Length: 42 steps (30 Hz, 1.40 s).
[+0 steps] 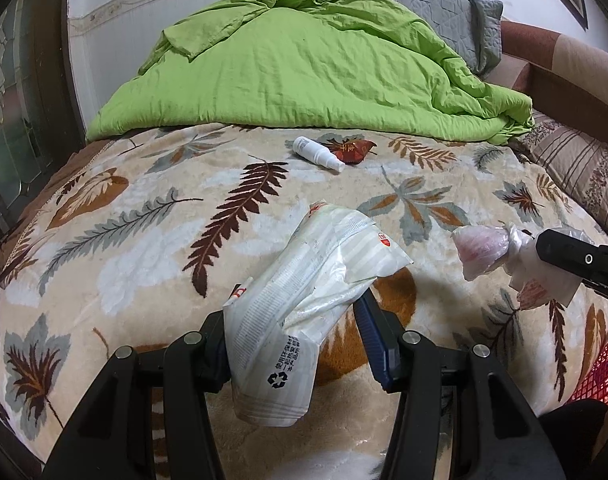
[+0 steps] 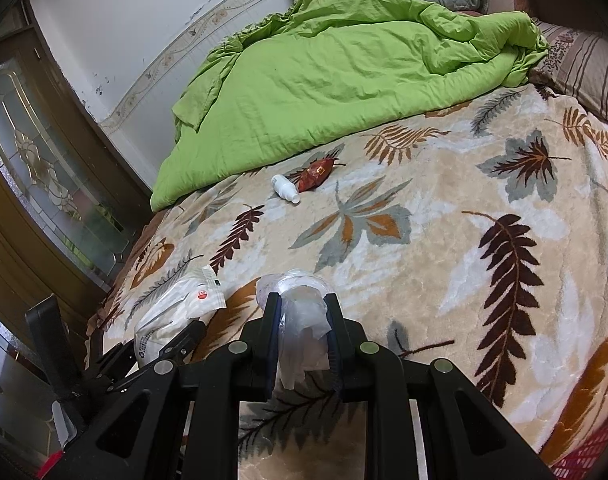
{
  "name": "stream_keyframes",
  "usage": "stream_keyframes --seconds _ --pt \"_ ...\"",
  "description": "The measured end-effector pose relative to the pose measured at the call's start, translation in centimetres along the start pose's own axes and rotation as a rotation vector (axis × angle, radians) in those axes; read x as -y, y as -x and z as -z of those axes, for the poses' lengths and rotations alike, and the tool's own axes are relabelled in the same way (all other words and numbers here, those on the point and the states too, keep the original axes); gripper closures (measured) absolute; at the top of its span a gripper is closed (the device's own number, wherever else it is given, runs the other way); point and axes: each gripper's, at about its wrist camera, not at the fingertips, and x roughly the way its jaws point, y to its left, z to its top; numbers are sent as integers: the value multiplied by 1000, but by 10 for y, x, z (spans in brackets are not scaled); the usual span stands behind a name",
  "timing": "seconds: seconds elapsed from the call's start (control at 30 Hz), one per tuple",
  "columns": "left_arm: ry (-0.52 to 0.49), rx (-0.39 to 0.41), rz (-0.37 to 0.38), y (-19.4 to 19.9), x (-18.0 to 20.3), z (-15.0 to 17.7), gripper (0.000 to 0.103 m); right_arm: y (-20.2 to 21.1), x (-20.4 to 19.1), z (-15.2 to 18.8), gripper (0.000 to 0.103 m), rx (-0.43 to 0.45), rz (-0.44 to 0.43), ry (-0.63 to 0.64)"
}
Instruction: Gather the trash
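My left gripper (image 1: 294, 312) is shut on a crumpled white plastic package (image 1: 304, 280) with a recycling mark, held above the leaf-patterned blanket (image 1: 144, 240); the package also shows in the right wrist view (image 2: 176, 304). My right gripper (image 2: 302, 304) is shut on a knotted clear plastic bag (image 2: 304, 316) and shows at the right edge of the left wrist view, where the bag (image 1: 483, 248) hangs from it. A white spray bottle (image 1: 317, 153) and a red snack wrapper (image 1: 353, 150) lie on the blanket further back, also seen in the right wrist view as bottle (image 2: 286, 189) and wrapper (image 2: 313, 174).
A green quilt (image 1: 304, 68) is heaped across the back of the bed, with a grey pillow (image 1: 443, 4) behind it. A red mesh basket (image 1: 599, 372) sits at the lower right. A wooden cabinet with glass doors (image 2: 44, 168) stands to the left.
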Motion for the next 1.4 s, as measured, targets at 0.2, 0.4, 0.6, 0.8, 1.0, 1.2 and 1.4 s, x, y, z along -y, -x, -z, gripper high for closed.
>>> stream_keyframes --seconds 0.2,0.4,0.6,0.8,1.0,1.2,1.4 --pt "-1 2 -2 -1 0 1 51 0 0 0 81 1 0 -1" --pt "-2 2 -1 0 1 0 51 0 0 0 81 0 -1 -1" --pt "0 2 -2 0 1 0 51 0 1 0 81 0 -1 -1" --pt "-5 3 -3 0 1 0 51 0 1 0 81 0 -2 -1" --pt "-5 5 -6 1 2 0 51 1 1 0 81 0 -3 -2" --pt "-11 10 -4 0 4 1 51 1 1 0 81 3 0 -2" --pt "-18 23 7 4 8 0 51 8 6 2 81 8 -10 -42"
